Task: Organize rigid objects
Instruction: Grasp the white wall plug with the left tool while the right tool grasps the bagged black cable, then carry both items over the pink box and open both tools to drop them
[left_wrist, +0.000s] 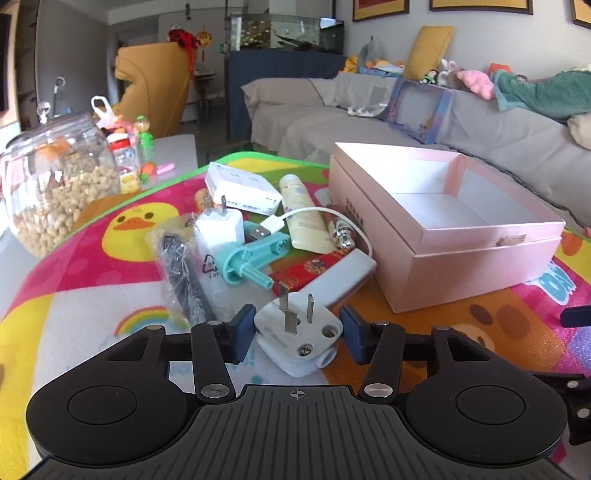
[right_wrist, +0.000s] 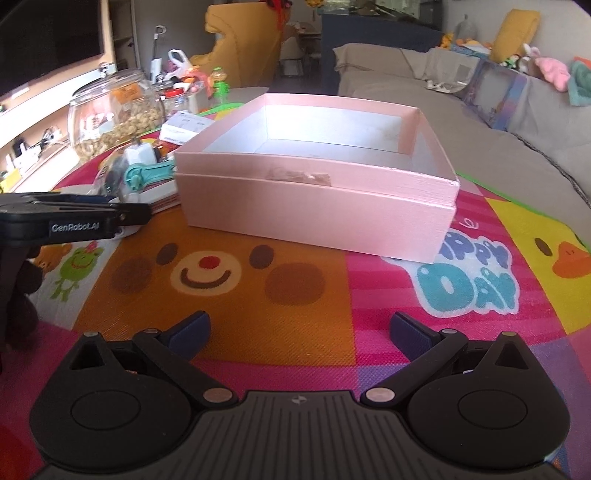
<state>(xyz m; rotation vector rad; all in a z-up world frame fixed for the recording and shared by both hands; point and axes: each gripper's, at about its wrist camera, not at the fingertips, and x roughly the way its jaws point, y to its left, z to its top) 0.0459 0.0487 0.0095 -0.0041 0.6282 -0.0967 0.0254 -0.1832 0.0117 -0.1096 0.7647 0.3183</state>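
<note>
Plug (left_wrist: 297, 338), white with three prongs pointing up, lies on the mat (left_wrist: 92, 325) just in front of the pink box's (left_wrist: 443, 236) near left corner, between the blue pads of the left gripper (left_wrist: 299, 332). Those pads stand close on either side of it, and whether they already press it cannot be told. Left of the box lies a heap: a white power strip (left_wrist: 347, 273) touching the plug's far side, a red packet (left_wrist: 314, 273), a teal plastic part (left_wrist: 251, 258), a white charger (left_wrist: 219, 229) with a USB cable (left_wrist: 295, 216), a cream tube (left_wrist: 303, 218), a bagged black item (left_wrist: 184, 273) and a white carton (left_wrist: 240, 188). The box sits open, its white inside bare. Well left of the box stands a glass jar (left_wrist: 55, 184) of nuts. The right gripper (right_wrist: 299, 332) hangs before the box's near wall, released, nothing between its fingers.
</note>
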